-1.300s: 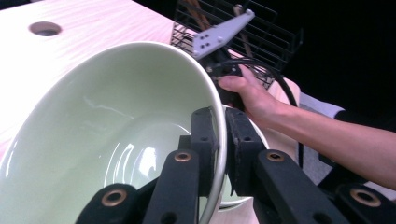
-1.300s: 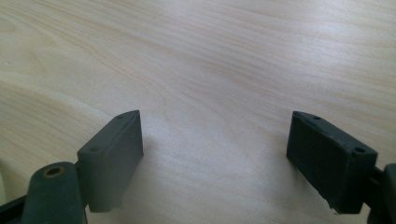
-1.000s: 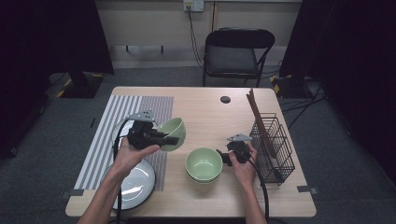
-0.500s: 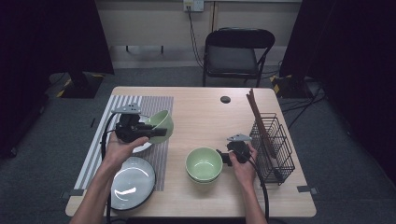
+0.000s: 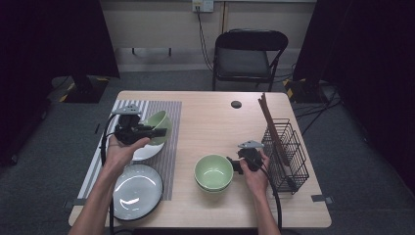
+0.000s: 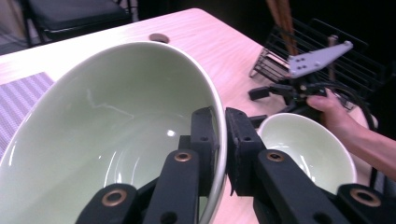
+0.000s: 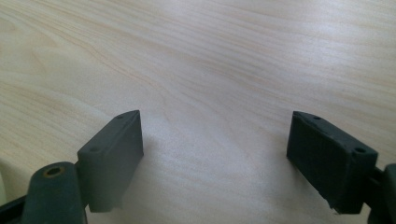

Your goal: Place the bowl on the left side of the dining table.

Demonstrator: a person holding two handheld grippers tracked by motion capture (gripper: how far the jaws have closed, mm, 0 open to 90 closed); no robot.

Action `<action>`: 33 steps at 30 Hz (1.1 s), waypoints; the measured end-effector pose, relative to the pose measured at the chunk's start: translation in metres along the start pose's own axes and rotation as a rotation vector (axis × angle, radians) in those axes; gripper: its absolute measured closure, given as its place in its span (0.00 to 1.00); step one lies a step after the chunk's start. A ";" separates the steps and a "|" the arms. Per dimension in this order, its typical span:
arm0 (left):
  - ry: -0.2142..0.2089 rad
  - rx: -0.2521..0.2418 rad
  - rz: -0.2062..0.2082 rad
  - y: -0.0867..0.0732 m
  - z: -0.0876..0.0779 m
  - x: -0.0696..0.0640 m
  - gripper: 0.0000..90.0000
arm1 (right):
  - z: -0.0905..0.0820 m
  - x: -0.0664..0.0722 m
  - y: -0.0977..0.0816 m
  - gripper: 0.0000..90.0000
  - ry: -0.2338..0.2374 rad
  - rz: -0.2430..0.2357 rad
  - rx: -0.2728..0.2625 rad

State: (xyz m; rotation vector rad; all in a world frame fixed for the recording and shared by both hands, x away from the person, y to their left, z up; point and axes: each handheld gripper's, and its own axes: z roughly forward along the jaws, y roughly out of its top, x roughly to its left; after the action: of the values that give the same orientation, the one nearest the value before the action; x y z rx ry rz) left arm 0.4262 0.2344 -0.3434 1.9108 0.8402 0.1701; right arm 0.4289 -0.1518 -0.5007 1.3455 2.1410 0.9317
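Observation:
A pale green bowl (image 5: 161, 121) (image 6: 116, 116) hangs tilted above the striped mat (image 5: 172, 142), over a white plate (image 5: 146, 152). My left gripper (image 5: 157, 132) (image 6: 220, 121) is shut on its rim, one jaw inside and one outside. Another green bowl (image 5: 213, 171) (image 6: 303, 144), stacked on one more, stands on the table in the middle. Just to its right my right gripper (image 5: 234, 164) (image 7: 215, 140) rests low over bare wood. It stands open with nothing between its jaws. The left gripper view also shows it (image 6: 275, 93) beyond the stack.
A large dark-rimmed plate (image 5: 137, 191) lies at the near end of the mat. A black wire rack (image 5: 288, 152) holding brown sticks (image 5: 269, 122) stands at the right edge. A round cable hole (image 5: 236, 104) marks the far side, with a chair (image 5: 249, 54) behind.
My left hand carried the green bowl leftwards and a little farther back over the mat, uncovering the white plate under it. The right hand and the bowl stack stayed put.

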 end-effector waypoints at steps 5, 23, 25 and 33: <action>0.059 -0.004 -0.016 0.000 -0.003 0.009 0.92 | 0.000 0.000 0.000 0.20 0.000 0.000 0.000; 0.259 0.053 -0.146 -0.015 -0.001 0.051 0.92 | 0.000 0.000 0.000 0.20 0.000 0.000 0.000; 0.286 0.058 -0.157 -0.019 0.001 0.055 0.92 | 0.000 0.000 0.000 0.20 0.000 0.001 0.000; 0.333 0.082 -0.200 -0.033 0.006 0.070 0.92 | 0.000 0.000 0.000 0.20 -0.001 0.001 0.000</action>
State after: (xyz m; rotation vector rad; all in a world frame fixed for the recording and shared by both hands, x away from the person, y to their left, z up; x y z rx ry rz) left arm 0.4657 0.2817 -0.3908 1.8877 1.2724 0.3424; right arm 0.4290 -0.1518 -0.5007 1.3468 2.1401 0.9315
